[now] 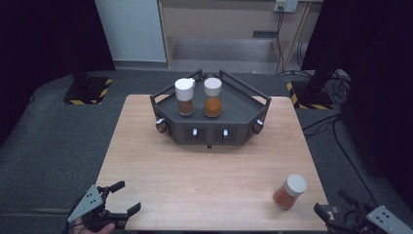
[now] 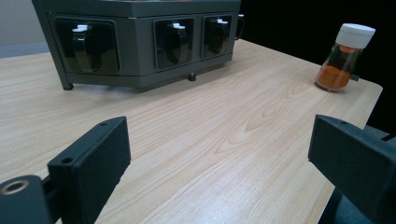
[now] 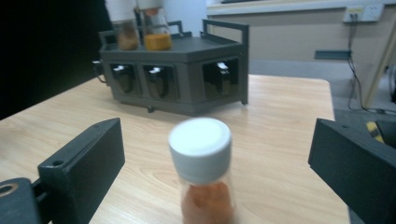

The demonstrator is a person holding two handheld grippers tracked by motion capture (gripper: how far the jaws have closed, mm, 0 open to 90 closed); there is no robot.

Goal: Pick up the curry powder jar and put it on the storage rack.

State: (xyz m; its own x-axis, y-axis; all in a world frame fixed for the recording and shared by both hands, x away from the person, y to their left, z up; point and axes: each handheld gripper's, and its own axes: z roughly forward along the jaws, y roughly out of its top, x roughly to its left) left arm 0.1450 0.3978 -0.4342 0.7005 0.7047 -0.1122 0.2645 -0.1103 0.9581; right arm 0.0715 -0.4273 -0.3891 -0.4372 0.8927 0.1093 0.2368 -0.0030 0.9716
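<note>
A wooden table [image 1: 204, 170] seen from above. The left gripper [image 1: 122, 199] sits at the table's 7 o'clock corner, jaws spread wide and empty, touching nothing. The right gripper [image 1: 331, 210] sits at 5 o'clock, jaws also wide apart and empty. A white-capped spice jar [image 1: 290, 191] stands just ahead of it near the table's right edge, framed between its jaws in the right gripper view but untouched. A dark rack [image 1: 210, 122] at 12 o'clock carries two more jars [image 1: 185, 96] on top. Bare wood lies open between grippers and rack.
</note>
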